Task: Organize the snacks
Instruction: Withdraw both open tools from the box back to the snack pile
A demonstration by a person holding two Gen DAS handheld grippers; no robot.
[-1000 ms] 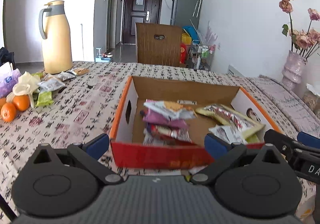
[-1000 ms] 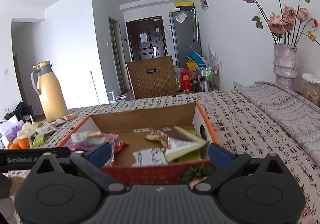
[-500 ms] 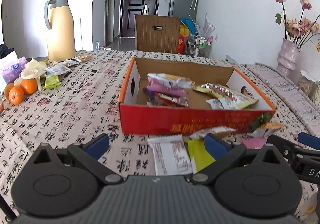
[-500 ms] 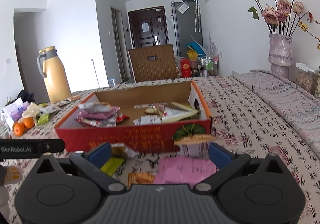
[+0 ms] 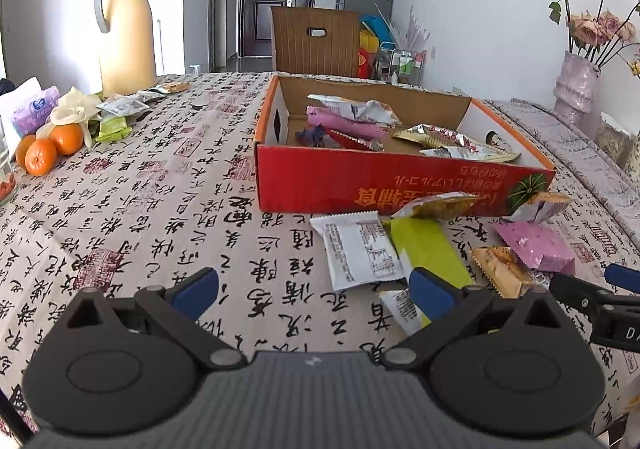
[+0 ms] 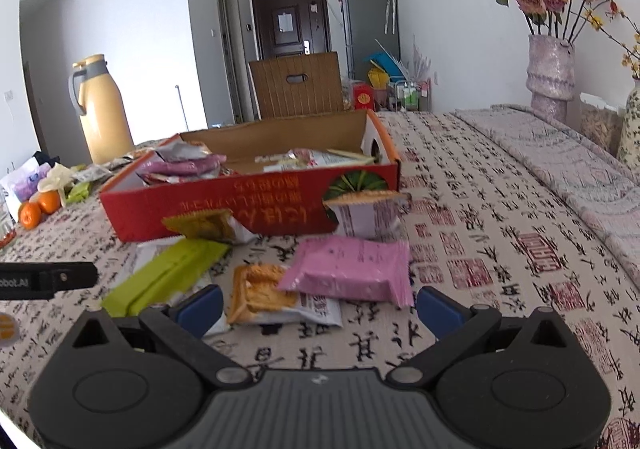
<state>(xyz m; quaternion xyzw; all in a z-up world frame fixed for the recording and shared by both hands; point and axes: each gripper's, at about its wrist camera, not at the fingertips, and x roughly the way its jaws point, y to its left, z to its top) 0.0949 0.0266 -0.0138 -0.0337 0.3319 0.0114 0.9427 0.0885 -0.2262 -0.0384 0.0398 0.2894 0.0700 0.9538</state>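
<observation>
Snacks beside a red box (image 5: 360,185) on the tabletop (image 5: 140,209)

Both claws, left (image 5: 314,291) and right (image 6: 318,309), gape empty. Six loose packets (image 6: 352,267) lie before the box; "GenRobot.AI" partly readable. Two oranges (image 5: 52,147).

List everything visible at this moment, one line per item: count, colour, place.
cardboard box: one, red outside, mid-table, holds several snack packets
pink packet: one, on cloth before box
green packet: one, lime, left of pink
biscuit packet: one, orange, partly under pink packet
white packet: one, before box
oranges: at least three, far left
thermos: one, cream, far left
vase: one, pinkish, dried roses, right
left gripper: open, empty
right gripper: open, empty
</observation>
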